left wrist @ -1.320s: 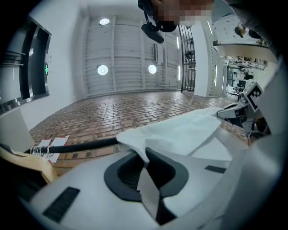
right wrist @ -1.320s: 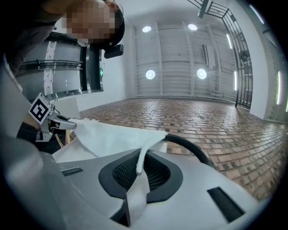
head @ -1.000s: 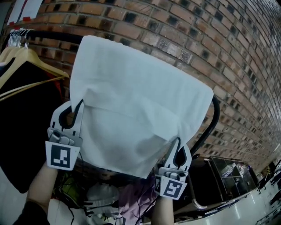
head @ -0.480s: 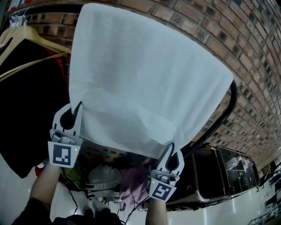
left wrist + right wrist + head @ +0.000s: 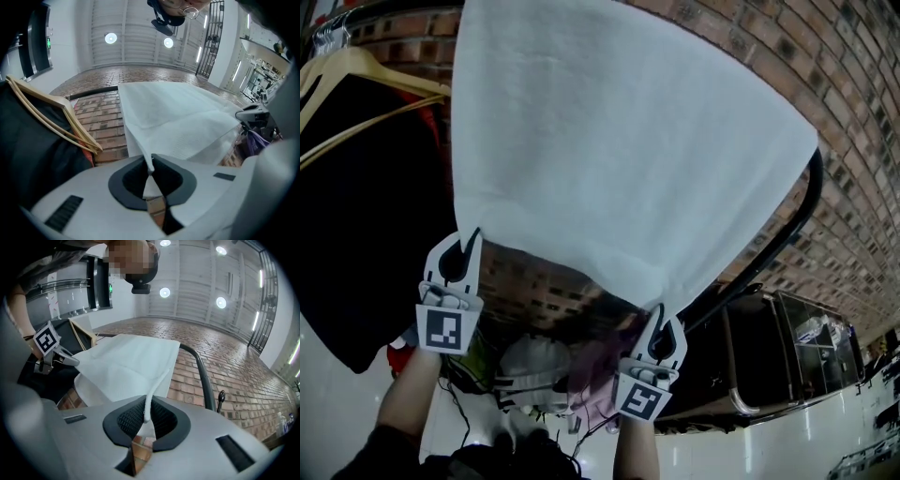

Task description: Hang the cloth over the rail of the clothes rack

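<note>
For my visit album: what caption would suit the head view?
Left gripper and right gripper pinch the lower corners of a white cloth draped over a black rail before a brick wall.

Left tongs and right tongs angle upward, each clamped on cloth.

Head camera faces the brick wall, close to the cloth; cameras on the left hand-held gripper and right hand-held gripper tilt upward along their jaws — all share cloth and rail.
</note>
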The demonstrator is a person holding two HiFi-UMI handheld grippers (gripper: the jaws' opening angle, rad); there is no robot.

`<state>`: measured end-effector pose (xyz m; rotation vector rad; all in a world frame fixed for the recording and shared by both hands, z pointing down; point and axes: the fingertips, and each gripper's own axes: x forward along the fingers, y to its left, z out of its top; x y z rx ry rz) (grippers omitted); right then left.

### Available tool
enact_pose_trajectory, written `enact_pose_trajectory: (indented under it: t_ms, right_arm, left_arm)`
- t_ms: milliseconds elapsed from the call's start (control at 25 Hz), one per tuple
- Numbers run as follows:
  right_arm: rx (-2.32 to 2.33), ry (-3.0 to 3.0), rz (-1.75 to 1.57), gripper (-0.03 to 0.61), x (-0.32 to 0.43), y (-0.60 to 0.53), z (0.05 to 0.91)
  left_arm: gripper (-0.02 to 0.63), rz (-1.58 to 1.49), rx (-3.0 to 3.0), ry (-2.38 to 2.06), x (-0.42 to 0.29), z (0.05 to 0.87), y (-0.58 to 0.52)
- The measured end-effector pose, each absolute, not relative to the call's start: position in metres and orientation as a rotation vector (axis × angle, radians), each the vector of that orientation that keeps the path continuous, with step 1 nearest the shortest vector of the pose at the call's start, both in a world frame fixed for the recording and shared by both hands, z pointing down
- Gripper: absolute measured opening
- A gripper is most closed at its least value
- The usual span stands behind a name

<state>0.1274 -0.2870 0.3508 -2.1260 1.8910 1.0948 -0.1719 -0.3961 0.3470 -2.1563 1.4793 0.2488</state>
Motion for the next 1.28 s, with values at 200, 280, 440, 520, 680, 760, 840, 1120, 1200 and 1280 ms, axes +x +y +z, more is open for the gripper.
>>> enact_pose_trajectory:
  t_ms: [200,280,440,520,680,760,840,1120,1200,1280]
  right_arm:
    - [-2.167,1.902,1.06,0.026,0.128,-0.287,0.362]
    - [-2.16,1.895,1.046,0.026,0.129,-0.286,0.363]
    - [-2.134,1.893,1.0,0.046,0.132,-0.28,0.365]
    - [-2.14,1.913,0.958,0.108,0.133,-0.279,0.374]
    - [-2.178,1.977,0.854,0.175,0.132,-0.279,0.41]
    - [-2.188,1.994,0.768,0.175,0.13,-0.274,0.429]
    - [-2.176,2.006,0.684,0.175,0.125,-0.269,0.444]
    - [-2.107,2.058,0.517,0.082,0.092,-0.268,0.467]
    - [-2.09,2.071,0.522,0.012,0.084,-0.269,0.468]
    - [-2.073,2.084,0.508,0.002,0.076,-0.271,0.469]
  left_arm:
    - [0.044,0.228,-2.193,1.476,-0.172,0.36,-0.399]
    - [0.044,0.244,-2.197,1.471,-0.171,0.361,-0.396]
    - [0.156,0.272,-2.187,1.484,-0.169,0.365,-0.387]
    - [0.224,0.268,-2.201,1.496,-0.168,0.373,-0.382]
    - [0.278,0.209,-2.259,1.534,-0.168,0.405,-0.378]
    - [0.279,0.195,-2.302,1.548,-0.165,0.423,-0.373]
    - [0.279,0.176,-2.342,1.552,-0.162,0.44,-0.365]
    - [0.097,0.159,-2.507,1.495,-0.134,0.476,-0.342]
    - [0.056,0.159,-2.545,1.491,-0.128,0.483,-0.337]
    - [0.021,0.141,-2.569,1.498,-0.123,0.489,-0.334]
